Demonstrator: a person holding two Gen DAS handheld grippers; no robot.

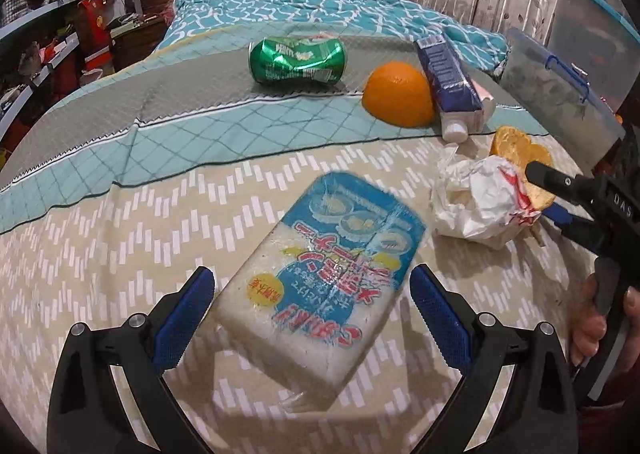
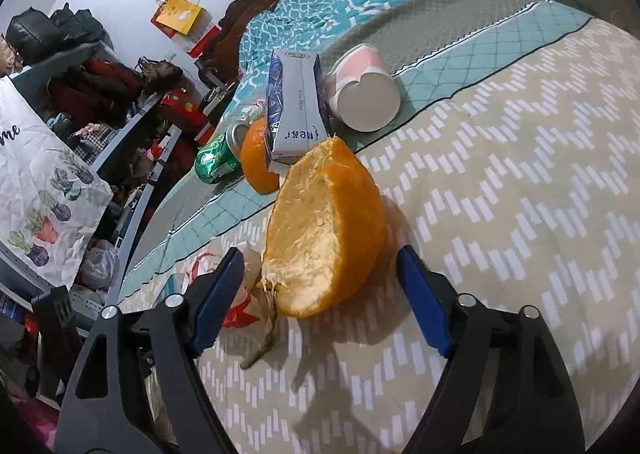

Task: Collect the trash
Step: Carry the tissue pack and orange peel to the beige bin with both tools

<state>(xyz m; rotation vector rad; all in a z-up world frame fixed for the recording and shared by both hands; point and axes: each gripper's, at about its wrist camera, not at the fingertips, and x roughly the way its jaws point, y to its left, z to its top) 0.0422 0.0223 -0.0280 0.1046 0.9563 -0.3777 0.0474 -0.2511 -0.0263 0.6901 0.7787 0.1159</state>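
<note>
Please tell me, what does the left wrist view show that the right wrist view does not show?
Only the left wrist view shows the wrapped sponge between the open left gripper fingers, and the plastic box.

Only the right wrist view shows the paper cup and the cactus-print bag.

Both show the green can, the blue carton, the orange peel between the open right gripper fingers, the crumpled wrapper and the bed.
</note>
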